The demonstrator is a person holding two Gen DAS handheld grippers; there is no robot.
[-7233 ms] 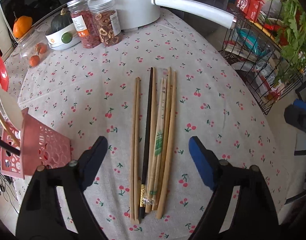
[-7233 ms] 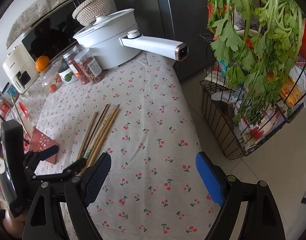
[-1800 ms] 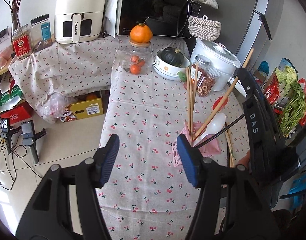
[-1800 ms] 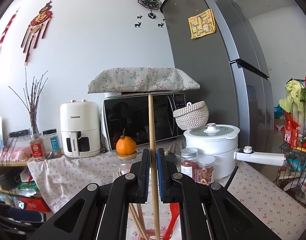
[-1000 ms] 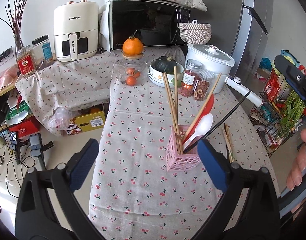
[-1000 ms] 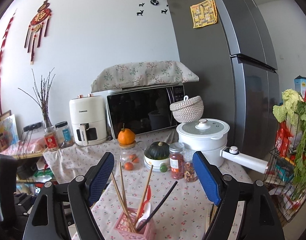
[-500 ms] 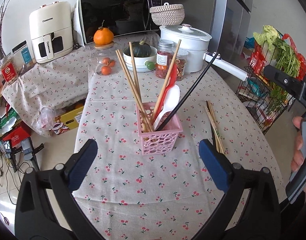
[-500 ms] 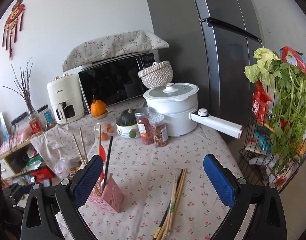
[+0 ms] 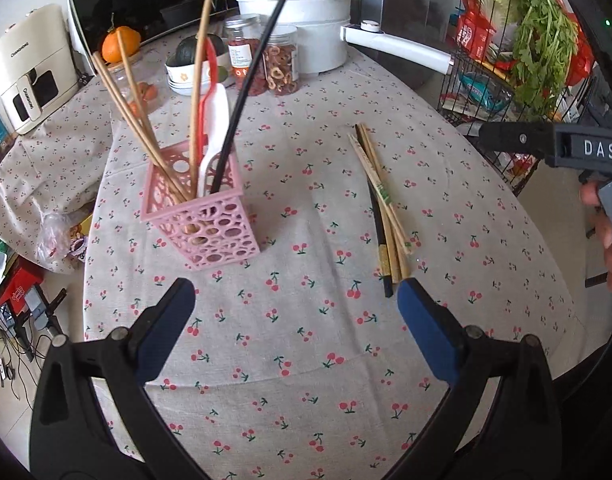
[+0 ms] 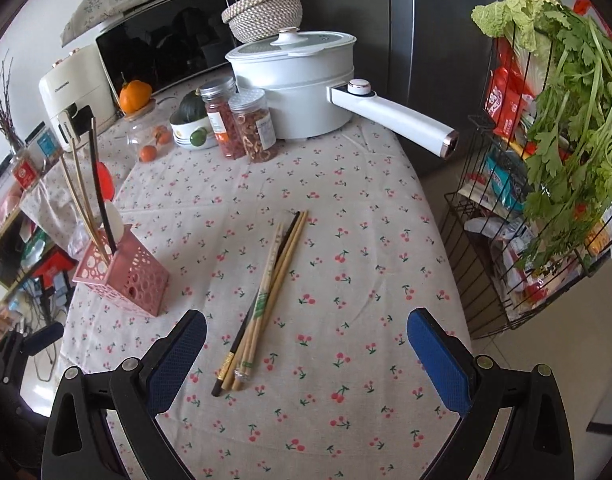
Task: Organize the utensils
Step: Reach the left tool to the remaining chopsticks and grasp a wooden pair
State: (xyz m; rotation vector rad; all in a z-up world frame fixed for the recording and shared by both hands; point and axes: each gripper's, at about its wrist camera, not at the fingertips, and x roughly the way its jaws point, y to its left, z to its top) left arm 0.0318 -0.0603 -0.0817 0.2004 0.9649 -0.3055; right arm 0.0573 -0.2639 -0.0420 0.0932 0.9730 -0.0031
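A cherry-print cloth is covering the surface [image 10: 346, 208], with a white pot [image 10: 302, 80] and two jars [image 10: 242, 124] sitting at its far end. The pink utensil holder [image 9: 202, 216] is standing upright, carrying wooden chopsticks [image 9: 146, 120], a black chopstick [image 9: 250, 84] and what looks like a white spoon [image 9: 216, 128]. A loose bundle of chopsticks [image 10: 266, 300] is lying well apart from it. The left hand-held gripper [image 9: 294, 300] and right hand-held gripper [image 10: 306, 332] are both hovering spread wide, holding nothing.
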